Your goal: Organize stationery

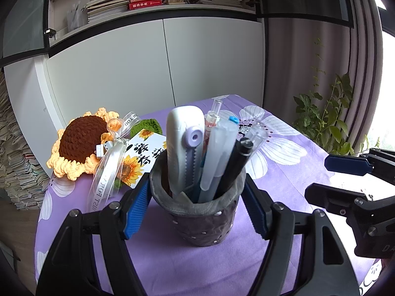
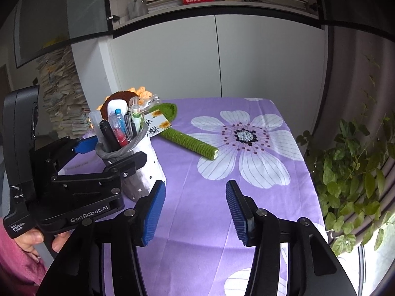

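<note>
At the lower left of the right wrist picture, a hand [image 2: 37,240] pokes out of a fuzzy pink sleeve [image 2: 17,264]. The black plastic left gripper [image 2: 112,150] has blue ribbed pads, round silver screws and white words, "GenRobot.AI". The black right gripper [image 2: 195,212] has matching blue pads.

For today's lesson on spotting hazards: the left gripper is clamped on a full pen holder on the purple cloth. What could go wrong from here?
1. The pen holder is soft and packed with tall pens; the left gripper squeezes near its rim, so it may buckle or tip if lifted or released unevenly.
2. The white utility knife stands well above the rim and could topple out.
3. The crocheted sunflower lies close behind and might get knocked.
</note>
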A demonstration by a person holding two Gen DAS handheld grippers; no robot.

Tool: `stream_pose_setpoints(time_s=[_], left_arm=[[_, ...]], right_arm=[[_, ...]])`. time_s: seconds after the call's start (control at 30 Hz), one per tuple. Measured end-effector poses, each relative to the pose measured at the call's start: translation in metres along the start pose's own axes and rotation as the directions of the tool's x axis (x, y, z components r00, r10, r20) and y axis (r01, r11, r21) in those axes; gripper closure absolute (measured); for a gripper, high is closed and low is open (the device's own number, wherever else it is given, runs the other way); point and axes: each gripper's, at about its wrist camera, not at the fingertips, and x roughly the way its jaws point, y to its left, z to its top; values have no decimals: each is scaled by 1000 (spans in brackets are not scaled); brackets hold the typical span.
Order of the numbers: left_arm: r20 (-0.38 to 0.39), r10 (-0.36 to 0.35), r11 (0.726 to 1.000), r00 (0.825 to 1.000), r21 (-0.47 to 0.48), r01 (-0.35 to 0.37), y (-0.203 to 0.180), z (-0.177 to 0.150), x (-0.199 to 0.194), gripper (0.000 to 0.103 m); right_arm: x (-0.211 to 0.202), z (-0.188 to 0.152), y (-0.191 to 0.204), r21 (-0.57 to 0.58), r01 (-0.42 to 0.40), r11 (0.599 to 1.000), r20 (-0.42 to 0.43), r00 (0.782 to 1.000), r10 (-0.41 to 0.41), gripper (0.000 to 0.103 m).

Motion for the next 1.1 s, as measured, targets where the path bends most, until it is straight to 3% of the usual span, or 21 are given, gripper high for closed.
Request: stream_pose_setpoints(time_s=[0.3,0.63,0.83,1.1], left_arm=[[0,1,1000,1000,0,-1,0,0,0,32],[-3,3,1000,1000,6,-3,0,-1,-1,32],[-2,7,1000,1000,11,-7,-1,-1,-1,32],[-2,7,1000,1000,12,-7,-1,-1,-1,32]], right_arm=[[9,-12,-9,39,-31,999,-214,976,39,47],[0,-17,-14,33,-4,999,-225,974,11,46],[2,-24,-13,11,-18,1000,-291,956,21,46],[2,-25,-17,21,-17,1000,-286,958,22,46]])
